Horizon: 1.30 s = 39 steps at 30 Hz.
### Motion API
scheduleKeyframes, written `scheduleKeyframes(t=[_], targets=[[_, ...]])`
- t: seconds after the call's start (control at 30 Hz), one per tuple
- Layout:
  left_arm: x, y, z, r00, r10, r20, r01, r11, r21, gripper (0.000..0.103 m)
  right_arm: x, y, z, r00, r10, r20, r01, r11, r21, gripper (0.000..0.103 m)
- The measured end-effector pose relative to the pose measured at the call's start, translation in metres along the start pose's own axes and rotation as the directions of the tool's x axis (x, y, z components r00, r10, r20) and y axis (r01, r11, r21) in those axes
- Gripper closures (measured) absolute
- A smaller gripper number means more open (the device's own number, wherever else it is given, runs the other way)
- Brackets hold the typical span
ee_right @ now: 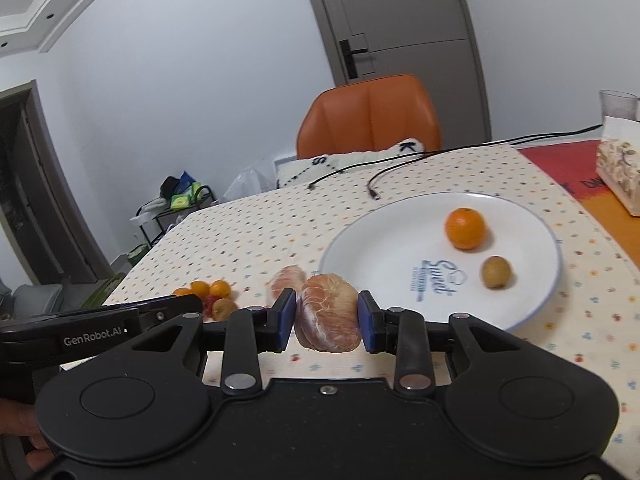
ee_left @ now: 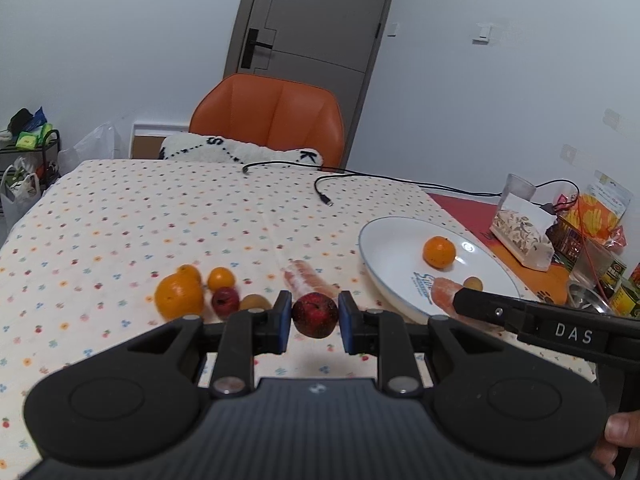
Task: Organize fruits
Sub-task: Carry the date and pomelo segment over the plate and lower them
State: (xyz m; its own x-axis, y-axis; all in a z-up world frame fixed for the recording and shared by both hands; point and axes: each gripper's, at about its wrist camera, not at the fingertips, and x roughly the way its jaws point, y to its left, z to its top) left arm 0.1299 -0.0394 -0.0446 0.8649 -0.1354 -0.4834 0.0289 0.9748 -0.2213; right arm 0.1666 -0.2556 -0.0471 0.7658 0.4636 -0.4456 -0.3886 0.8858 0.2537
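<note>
Between the blue pads of the left gripper [ee_left: 315, 316], a dark red apple [ee_left: 315, 315] is clamped, lifted clear of the spotted tablecloth [ee_left: 120, 216]. Between the pads of the right gripper [ee_right: 327, 313], a peeled citrus piece [ee_right: 330, 312] is pinched the same way. Just past the left gripper, to its left, sit a large orange [ee_left: 179, 296], two small oranges, a second red fruit [ee_left: 225, 301] and a brownish fruit [ee_left: 255, 302]. Straight ahead of that gripper lies another peeled citrus piece [ee_left: 308, 278]. Ahead and to the right of the right gripper, a white plate [ee_right: 384, 248] holds a mandarin [ee_right: 465, 228] and a small brown fruit [ee_right: 496, 272]. Farther off, beyond the table, stands an orange chair [ee_left: 268, 116] before a grey door [ee_left: 312, 12].
</note>
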Motion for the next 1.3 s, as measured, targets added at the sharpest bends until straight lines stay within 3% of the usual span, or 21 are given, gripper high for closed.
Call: scheduleKeyframes(t=[1.07,1.3], targets=[[0.053,-0.065,0.017,0.996,-0.081,-0.036,0.084,0.992,0.094,0.08,-0.002,-0.069,0.007,0.994,-0.109,0.018,0.107,0.99,0.095,0.071],[0.067,-0.084,0.016,0.994,-0.097,-0.055,0.103,0.987,0.122,0.08,-0.001,-0.084,0.009,0.99,-0.126,0.056,0.118,0.984,0.136,0.064]])
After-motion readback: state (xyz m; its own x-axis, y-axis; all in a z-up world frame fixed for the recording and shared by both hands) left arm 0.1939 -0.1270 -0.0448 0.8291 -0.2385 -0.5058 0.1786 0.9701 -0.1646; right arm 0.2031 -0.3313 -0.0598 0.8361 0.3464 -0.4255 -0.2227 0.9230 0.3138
